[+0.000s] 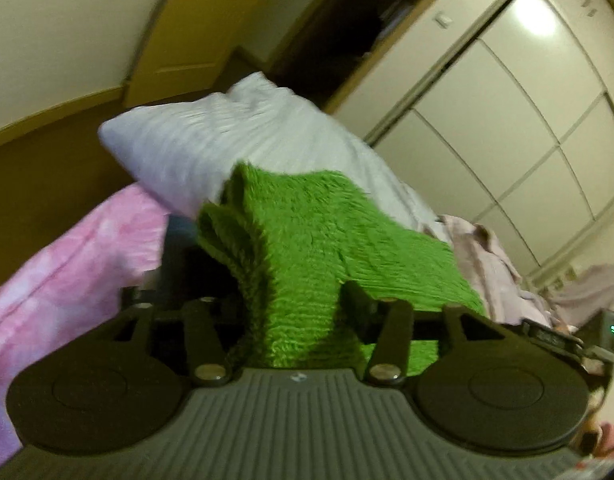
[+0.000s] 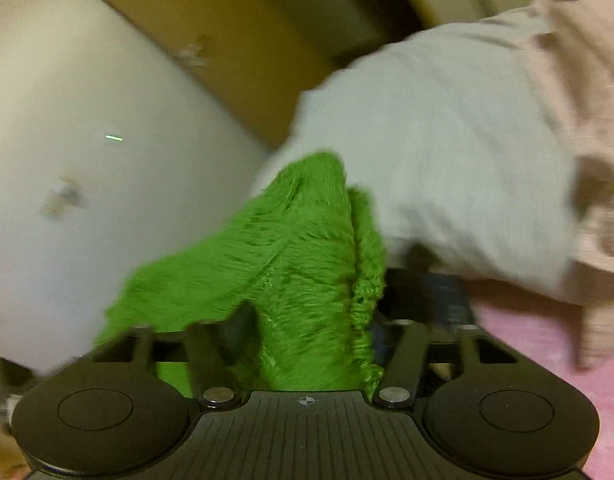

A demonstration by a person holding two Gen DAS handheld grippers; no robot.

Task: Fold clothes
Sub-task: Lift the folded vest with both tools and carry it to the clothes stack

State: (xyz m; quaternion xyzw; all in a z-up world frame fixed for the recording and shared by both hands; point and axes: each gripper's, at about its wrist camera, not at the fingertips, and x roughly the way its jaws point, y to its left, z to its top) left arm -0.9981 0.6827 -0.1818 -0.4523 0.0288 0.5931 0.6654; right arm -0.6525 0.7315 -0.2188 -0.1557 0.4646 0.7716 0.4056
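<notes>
Left wrist view first: shows a green cloth already doubled into several layers (stacked edges visible on its left side), running from in front of the white pillow down between the jaws of the left gripper. Finds those jaws standing somewhat apart with the thick cloth filling the gap; cannot tell through the blur whether pressing on it or only lying beside it. Looking from the right wrist, meets the other end of the same cloth, bunched in a ridge and passing between the jaws of the right gripper, spread rather wide; again cannot tell if pinching or loose. Cannot say either whether resting on the pink sheet or hanging above it, since hidden underneath. Judging by this, seems well advanced for the green piece: folded small, probably only to be laid down and let go, maybe smoothed. Leaves more work, though: beyond the pillow, on the right, lies a pale pink shirt, crumpled and plainly not folded, with what looks like another pale garment behind it. So likely near the middle of the whole job, not near the end.
</notes>
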